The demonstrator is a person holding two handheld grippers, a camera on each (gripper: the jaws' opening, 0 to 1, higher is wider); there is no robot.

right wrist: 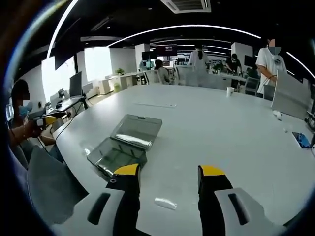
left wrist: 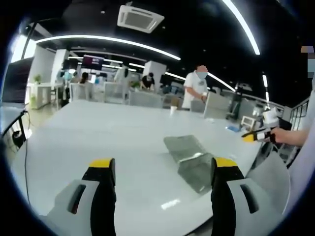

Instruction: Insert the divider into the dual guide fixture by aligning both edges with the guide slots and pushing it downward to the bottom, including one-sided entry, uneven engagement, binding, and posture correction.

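An open clear plastic case [left wrist: 189,157] [right wrist: 125,142] lies on the white table [left wrist: 113,128] [right wrist: 206,128], its lid folded back. A small clear flat piece [left wrist: 170,204] [right wrist: 165,203] rests on the table close to both sets of jaws; I cannot tell whether it is the divider. My left gripper [left wrist: 162,167] hovers open over the table with nothing between its yellow-tipped jaws, the case just ahead and to the right. My right gripper [right wrist: 170,172] is also open and holds nothing, the case ahead to its left. Each gripper shows small at the edge of the other's view [left wrist: 253,136] [right wrist: 47,119], held in a hand.
A paper cup [left wrist: 173,109] [right wrist: 230,91] stands far across the table. A blue flat item [right wrist: 302,140] lies near the right edge. A person in a white shirt [left wrist: 197,86] [right wrist: 269,59] stands beyond the table. Desks, chairs and other people fill the background.
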